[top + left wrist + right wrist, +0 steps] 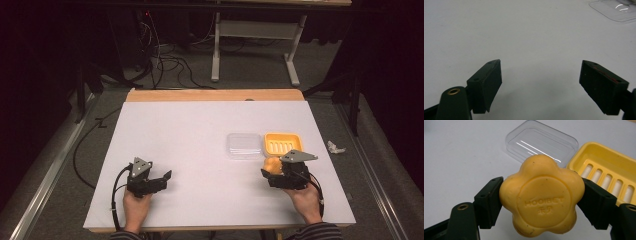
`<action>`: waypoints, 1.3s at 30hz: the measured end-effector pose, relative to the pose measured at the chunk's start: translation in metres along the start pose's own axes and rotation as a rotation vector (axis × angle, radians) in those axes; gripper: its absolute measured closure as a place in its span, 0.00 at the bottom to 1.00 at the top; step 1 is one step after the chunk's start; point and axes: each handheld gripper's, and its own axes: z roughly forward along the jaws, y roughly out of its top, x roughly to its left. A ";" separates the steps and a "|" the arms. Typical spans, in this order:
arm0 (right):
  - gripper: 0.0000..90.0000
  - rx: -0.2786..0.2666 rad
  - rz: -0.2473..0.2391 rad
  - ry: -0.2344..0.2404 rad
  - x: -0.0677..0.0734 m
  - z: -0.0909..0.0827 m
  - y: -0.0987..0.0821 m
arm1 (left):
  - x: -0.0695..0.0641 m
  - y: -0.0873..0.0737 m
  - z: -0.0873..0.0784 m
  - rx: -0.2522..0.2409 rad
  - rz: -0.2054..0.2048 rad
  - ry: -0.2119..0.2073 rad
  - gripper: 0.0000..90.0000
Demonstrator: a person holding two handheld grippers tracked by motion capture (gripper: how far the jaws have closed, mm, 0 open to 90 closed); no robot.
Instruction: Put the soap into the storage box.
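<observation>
A flower-shaped orange soap bar (pixel 541 196) with embossed lettering sits between the jaws of my right gripper (pixel 541 202), which is shut on it, both pads pressed to its sides. In the high view that right gripper (pixel 272 172) holds the soap (pixel 272 163) just in front of the yellow soap dish (pixel 283 144). The dish (pixel 609 173) has a slotted floor and lies to the right of the clear plastic lid (pixel 541 142). My left gripper (pixel 161 181) rests at the front left of the table, open with nothing between its jaws (pixel 540 85).
The clear lid (pixel 244 145) lies on the white table (pixel 200 130) beside the yellow dish. A crumpled white scrap (pixel 335 147) lies on the floor past the right edge. Cables and table legs stand beyond the far edge.
</observation>
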 end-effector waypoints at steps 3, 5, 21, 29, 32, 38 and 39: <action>0.29 -0.004 0.009 -0.008 -0.004 -0.001 0.001 | 0.000 0.000 0.000 0.000 0.000 0.000 0.21; 0.29 -0.007 0.014 -0.013 -0.007 -0.002 0.002 | 0.000 0.000 0.000 0.000 0.001 -0.001 0.21; 0.29 -0.001 0.053 -0.046 -0.029 -0.005 0.010 | 0.000 0.000 0.000 -0.002 -0.001 0.000 0.21; 0.29 -0.001 0.072 -0.055 -0.038 -0.004 0.016 | 0.000 0.000 0.000 -0.001 0.001 -0.001 0.21; 0.29 0.002 0.075 -0.061 -0.042 -0.004 0.018 | 0.000 0.000 0.000 -0.001 0.000 -0.001 0.21; 0.29 0.001 0.099 -0.069 -0.049 -0.004 0.023 | 0.000 0.000 0.000 -0.002 0.001 -0.003 0.20; 0.29 0.000 0.099 -0.069 -0.050 -0.003 0.024 | 0.000 0.000 -0.001 -0.002 0.002 -0.003 0.20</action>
